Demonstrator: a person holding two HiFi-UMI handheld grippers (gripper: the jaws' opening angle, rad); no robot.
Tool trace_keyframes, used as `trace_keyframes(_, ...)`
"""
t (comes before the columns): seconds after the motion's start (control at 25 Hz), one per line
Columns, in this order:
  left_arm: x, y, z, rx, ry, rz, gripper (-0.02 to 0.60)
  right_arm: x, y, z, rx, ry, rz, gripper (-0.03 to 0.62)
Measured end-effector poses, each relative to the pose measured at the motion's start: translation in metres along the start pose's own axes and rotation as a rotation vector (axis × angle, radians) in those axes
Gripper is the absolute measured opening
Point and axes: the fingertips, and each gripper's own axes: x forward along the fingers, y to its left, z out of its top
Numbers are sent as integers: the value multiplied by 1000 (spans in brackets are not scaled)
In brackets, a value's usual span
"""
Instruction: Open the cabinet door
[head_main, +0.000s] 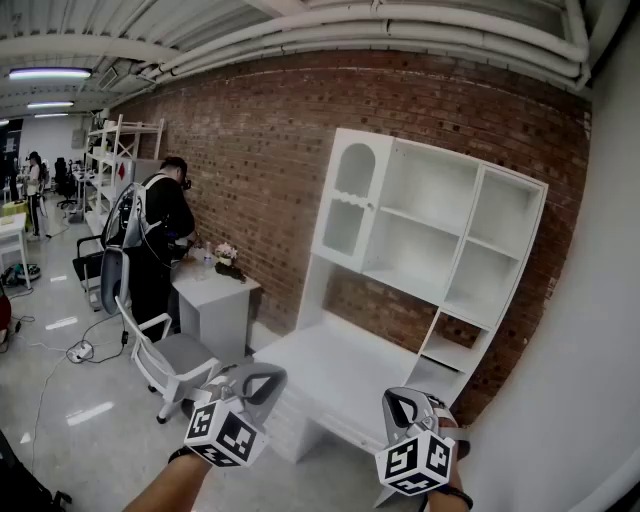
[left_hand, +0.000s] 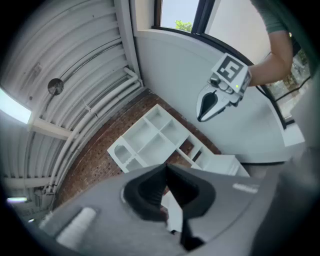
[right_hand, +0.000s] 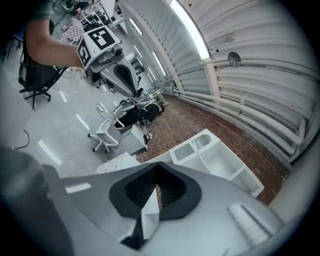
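Observation:
A white cabinet (head_main: 430, 235) with open shelves stands against the brick wall, above a white desk top (head_main: 335, 365). Its door (head_main: 348, 200), with an arched window, is at the upper left and lies flush and closed. Both grippers are held low in the head view, well short of the cabinet. My left gripper (head_main: 262, 380) is shut with nothing in it. My right gripper (head_main: 405, 402) is likewise shut and empty. The cabinet (left_hand: 150, 135) appears far off in the left gripper view. The right gripper view shows the door (right_hand: 196, 145) beyond the closed jaws.
A person (head_main: 160, 250) stands at a small white table (head_main: 215, 300) with flowers to the left. A white office chair (head_main: 165, 355) sits in front of it. Shelving (head_main: 110, 160) lines the far left. A pale wall (head_main: 590, 400) closes off the right side.

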Motion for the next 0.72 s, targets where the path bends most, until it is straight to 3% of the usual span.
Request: trace_keyframes(0.72,-16,3,11,8,-4,2,-3,-18,-4,14,20,-20,-2,5)
